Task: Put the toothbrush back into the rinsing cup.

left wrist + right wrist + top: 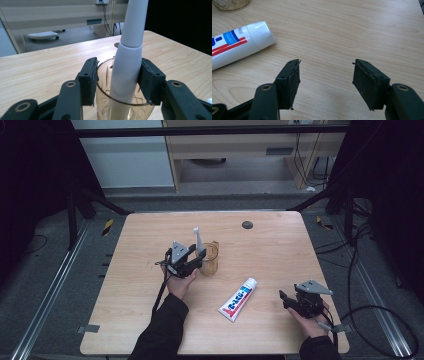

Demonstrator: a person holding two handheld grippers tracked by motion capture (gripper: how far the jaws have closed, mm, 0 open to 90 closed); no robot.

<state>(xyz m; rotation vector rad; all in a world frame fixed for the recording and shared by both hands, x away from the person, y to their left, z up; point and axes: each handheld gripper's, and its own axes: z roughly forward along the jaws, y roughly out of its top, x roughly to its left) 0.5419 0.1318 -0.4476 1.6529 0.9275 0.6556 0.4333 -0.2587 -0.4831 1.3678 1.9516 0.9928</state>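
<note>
Right now I am looking over the bench (150, 320), where a toothpaste tube (238, 299) is lying between my hands. My left gripper (117, 80) is straddling the white toothbrush (127, 70) standing in the amber cup (210, 259), jaws spread, the right pad possibly grazing it. My right gripper (325, 82) is idling wide open.

Your left claw (199, 257) sits mid-worktop (270, 245), astride the cup (210, 260); a toothbrush handle (197, 239) stands in that cup. Toothpaste tube (239, 299) lies right of it, nearer you; right claw (285, 298) beyond.
</note>
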